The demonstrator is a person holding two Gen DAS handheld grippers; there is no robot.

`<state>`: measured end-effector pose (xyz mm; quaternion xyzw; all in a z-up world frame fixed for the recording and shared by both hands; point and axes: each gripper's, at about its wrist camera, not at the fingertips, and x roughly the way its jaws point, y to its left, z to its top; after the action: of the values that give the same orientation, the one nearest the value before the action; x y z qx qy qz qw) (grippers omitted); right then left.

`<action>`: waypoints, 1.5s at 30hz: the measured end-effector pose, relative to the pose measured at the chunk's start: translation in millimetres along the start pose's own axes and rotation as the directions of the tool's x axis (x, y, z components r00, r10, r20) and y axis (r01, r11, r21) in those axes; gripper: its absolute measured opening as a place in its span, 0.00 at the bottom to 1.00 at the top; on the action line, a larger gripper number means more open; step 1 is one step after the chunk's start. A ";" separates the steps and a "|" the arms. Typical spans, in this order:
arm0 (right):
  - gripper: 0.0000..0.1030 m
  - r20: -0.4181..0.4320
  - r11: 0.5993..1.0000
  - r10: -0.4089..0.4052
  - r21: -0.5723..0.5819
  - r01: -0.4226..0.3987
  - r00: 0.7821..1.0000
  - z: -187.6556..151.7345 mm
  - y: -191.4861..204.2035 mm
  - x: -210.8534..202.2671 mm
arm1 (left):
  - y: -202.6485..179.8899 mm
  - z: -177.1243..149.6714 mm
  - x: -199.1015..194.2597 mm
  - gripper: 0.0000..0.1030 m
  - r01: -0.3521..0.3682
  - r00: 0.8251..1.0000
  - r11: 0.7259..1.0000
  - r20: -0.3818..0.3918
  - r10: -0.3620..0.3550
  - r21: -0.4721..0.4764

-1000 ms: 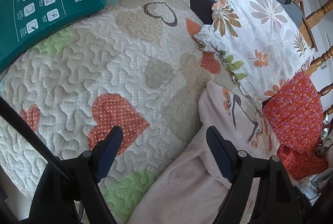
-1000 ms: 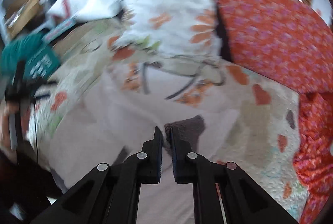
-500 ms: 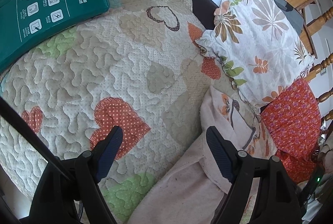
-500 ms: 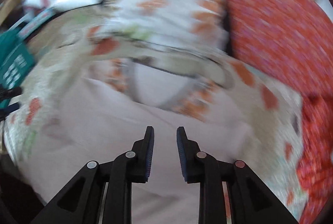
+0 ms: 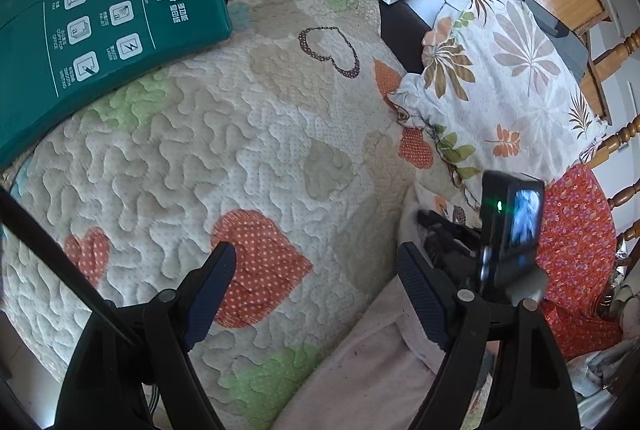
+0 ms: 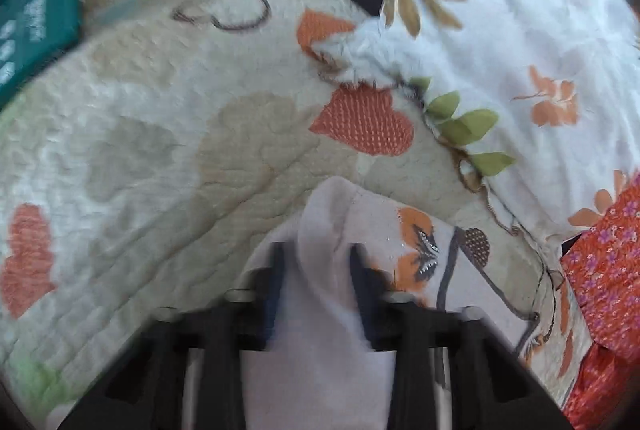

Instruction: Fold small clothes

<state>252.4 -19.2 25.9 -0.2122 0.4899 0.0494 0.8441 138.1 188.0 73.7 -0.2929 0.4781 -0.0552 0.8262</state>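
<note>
Quilted bedspread (image 5: 224, 150) with heart patches fills most of the left wrist view, and a green paper pack (image 5: 100, 26) lies on it in the upper left of the frame. At the bottom of that frame the left gripper (image 5: 316, 262) has its jaws spread wide, holding nothing; its left finger sits over an orange dotted heart, its right finger over the edge of the pale pink garment (image 5: 372, 370) that spreads across the lower right. Just right of that finger the right gripper's camera block (image 5: 512, 230) shows, low over the garment. A leaf-print pillow (image 5: 508, 78) lies at the upper right, with a red floral cloth (image 5: 576, 242) below it at the right edge.

In the right wrist view, which is blurred, the green pack (image 6: 36, 26) sits at the upper left and the bedspread (image 6: 160, 134) runs across the left and middle. At the bottom centre the right gripper (image 6: 316, 262) is partly open, with a raised fold of the pale garment (image 6: 320, 330) between its fingers; whether the pads touch the cloth cannot be told. The garment's orange butterfly print lies just right of the right finger. The pillow (image 6: 520, 30) fills the upper right and the red cloth (image 6: 608, 250) the lower right edge.
</note>
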 end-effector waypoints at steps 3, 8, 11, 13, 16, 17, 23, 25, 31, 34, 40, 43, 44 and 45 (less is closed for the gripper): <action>0.02 0.052 0.969 0.074 0.234 -0.084 0.996 4.6 -50.2 2.4 | 1.5 1.5 0.9 0.79 -0.005 1.000 1.000 -0.002 0.005 0.006; 0.03 -0.014 0.853 0.076 0.519 -0.058 0.997 -8.4 -122.5 34.6 | -1.7 0.4 7.4 0.79 -0.017 1.000 1.000 -0.017 0.018 0.021; 0.03 -0.004 0.846 0.046 0.532 -0.037 0.999 -22.0 -138.9 23.0 | -5.8 -2.9 8.5 0.79 -0.022 1.000 0.999 -0.019 0.023 0.040; 0.03 0.012 0.850 0.058 0.523 -0.056 0.998 -35.6 -148.2 4.6 | -8.7 -5.8 8.6 0.79 -0.022 1.000 0.998 -0.021 0.023 0.056; 0.05 0.035 0.855 0.081 0.511 -0.087 0.996 -69.4 -162.8 -28.3 | -11.7 -10.8 10.2 0.79 -0.029 0.999 0.997 -0.024 0.031 0.072; 0.09 0.029 0.859 0.082 0.505 -0.086 0.996 -86.1 -169.7 -40.3 | -12.0 -12.7 10.8 0.79 -0.030 0.999 0.997 -0.028 0.033 0.076; 0.38 -0.007 0.771 -0.004 0.636 0.008 1.000 -213.5 -239.1 -98.4 | -17.5 -25.3 15.3 0.79 -0.038 0.998 0.994 -0.047 0.043 0.102; 0.38 -0.042 0.740 -0.024 0.671 0.046 0.999 -252.4 -260.0 -109.4 | -20.0 -29.3 17.0 0.79 -0.042 0.998 0.993 -0.050 0.047 0.108; 0.39 -0.011 0.681 0.035 0.732 -0.016 0.999 -299.7 -273.3 -117.6 | -28.2 -39.4 25.6 0.79 -0.052 0.996 0.991 -0.064 0.060 0.119; 0.51 -0.049 0.715 -0.006 0.698 0.039 0.999 -298.6 -258.5 -108.7 | -32.6 -43.4 28.0 0.79 -0.054 0.995 0.988 -0.071 0.065 0.144; 0.51 -0.008 0.713 -0.100 0.697 0.077 0.995 -309.6 -246.2 -119.9 | -28.1 -39.4 23.8 0.79 -0.039 0.996 0.989 -0.077 0.051 0.141; 0.52 0.025 0.703 -0.105 0.709 0.056 0.994 -320.2 -242.8 -128.4 | -24.3 -35.2 21.1 0.79 -0.030 0.997 0.993 -0.072 0.039 0.116; 0.53 0.034 0.701 -0.094 0.712 0.042 0.995 -322.4 -241.5 -127.3 | -23.8 -35.0 20.6 0.79 -0.026 0.997 0.994 -0.072 0.034 0.110; 0.53 0.036 0.704 -0.080 0.710 0.031 0.996 -322.1 -240.6 -123.6 | -23.8 -35.1 20.5 0.79 -0.023 0.997 0.994 -0.072 0.031 0.107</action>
<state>-0.9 -352.5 66.8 0.1150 0.4374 -0.1610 0.8773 124.7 145.7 58.0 -0.2399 0.5087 -0.0800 0.8230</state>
